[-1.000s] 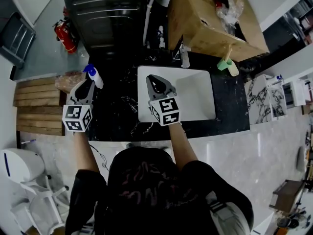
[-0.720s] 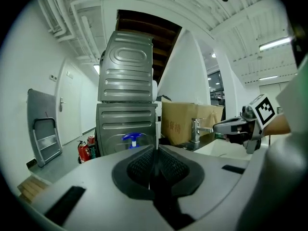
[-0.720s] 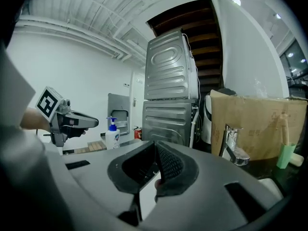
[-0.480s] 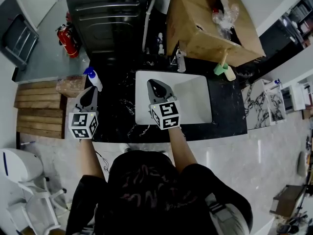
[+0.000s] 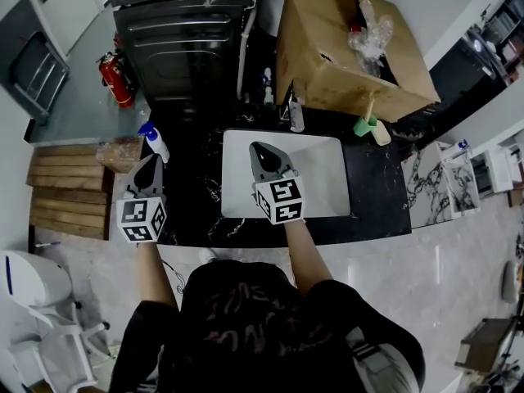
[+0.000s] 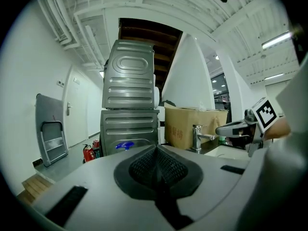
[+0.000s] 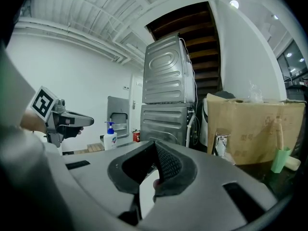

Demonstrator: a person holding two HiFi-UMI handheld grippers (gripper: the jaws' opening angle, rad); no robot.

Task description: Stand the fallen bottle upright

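A white bottle with a blue pump top point(image 5: 155, 140) stands upright at the left end of the black counter point(image 5: 196, 195). My left gripper point(image 5: 150, 162) hovers just in front of it, a short gap away, shut and empty. In the left gripper view the blue pump top point(image 6: 125, 146) peeks over the closed jaws of the left gripper point(image 6: 156, 149). My right gripper point(image 5: 259, 149) hangs over the white sink point(image 5: 327, 178), shut with nothing in it. The right gripper view shows the bottle point(image 7: 110, 137) upright at the left, beyond the right gripper point(image 7: 155, 146).
A faucet point(image 5: 295, 113) stands behind the sink, with a big cardboard box point(image 5: 344, 47) beyond it. A green cup with a brush point(image 5: 366, 125) sits at the right. Steel appliances point(image 5: 180, 31), a fire extinguisher point(image 5: 113, 79) and wooden pallets point(image 5: 65, 187) lie to the left.
The left gripper has shut and drawn back from the bottle toward the person, rising a little. The bottle stays upright. The right gripper has lifted slightly over the sink.
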